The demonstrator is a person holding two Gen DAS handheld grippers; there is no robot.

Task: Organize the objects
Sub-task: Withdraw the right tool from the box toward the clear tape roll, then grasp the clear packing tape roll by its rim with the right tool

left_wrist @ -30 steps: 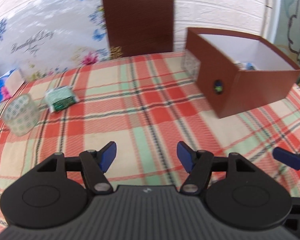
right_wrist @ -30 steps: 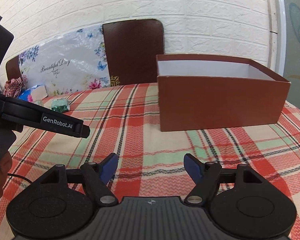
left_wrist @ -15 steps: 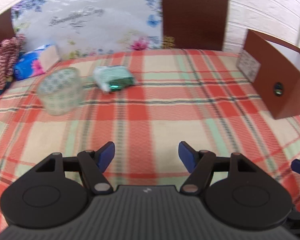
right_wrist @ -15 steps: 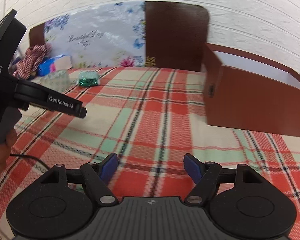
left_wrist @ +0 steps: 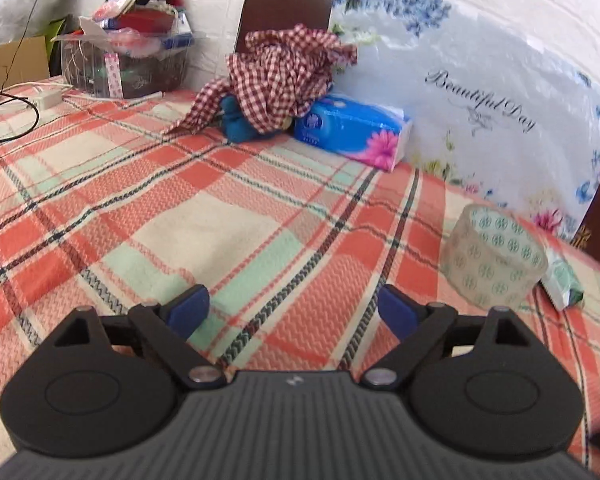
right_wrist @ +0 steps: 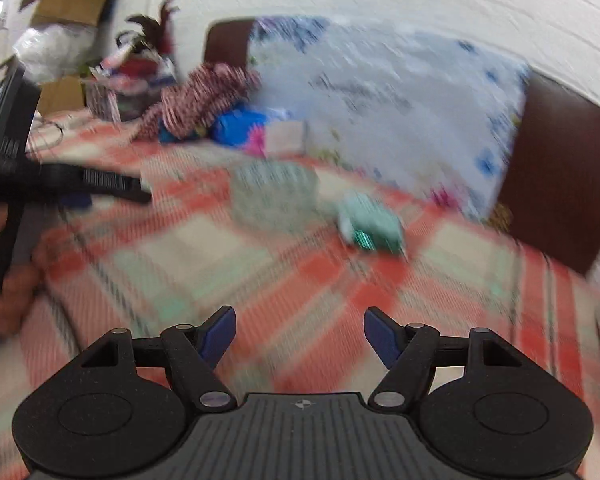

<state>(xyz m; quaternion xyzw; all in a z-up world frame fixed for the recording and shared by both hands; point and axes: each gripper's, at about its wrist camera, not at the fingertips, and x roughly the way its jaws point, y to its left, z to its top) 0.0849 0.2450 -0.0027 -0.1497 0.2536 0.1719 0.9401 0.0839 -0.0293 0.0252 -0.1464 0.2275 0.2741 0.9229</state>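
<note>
A clear tape roll (left_wrist: pixel 494 257) with green dots lies on the plaid tablecloth (left_wrist: pixel 204 216), ahead and right of my open, empty left gripper (left_wrist: pixel 294 312). A green packet (left_wrist: pixel 564 280) lies just right of the roll. In the blurred right wrist view the tape roll (right_wrist: pixel 274 196) and green packet (right_wrist: pixel 372 228) lie ahead of my open, empty right gripper (right_wrist: pixel 300 334). The left gripper's body (right_wrist: pixel 100 182) shows at the left there. The brown box is out of view.
A blue tissue pack (left_wrist: pixel 352 130) and a checked cloth (left_wrist: pixel 284 72) lie at the back by a floral bag (left_wrist: pixel 500 100). A cluttered clear basket (left_wrist: pixel 128 60) and cables (left_wrist: pixel 12 104) sit at the far left. A brown chair back (right_wrist: pixel 560 196) stands right.
Both grippers have swung left, away from the brown box, which has left both views. The tape roll, packet and tissue pack now appear closer. Both grippers stay open.
</note>
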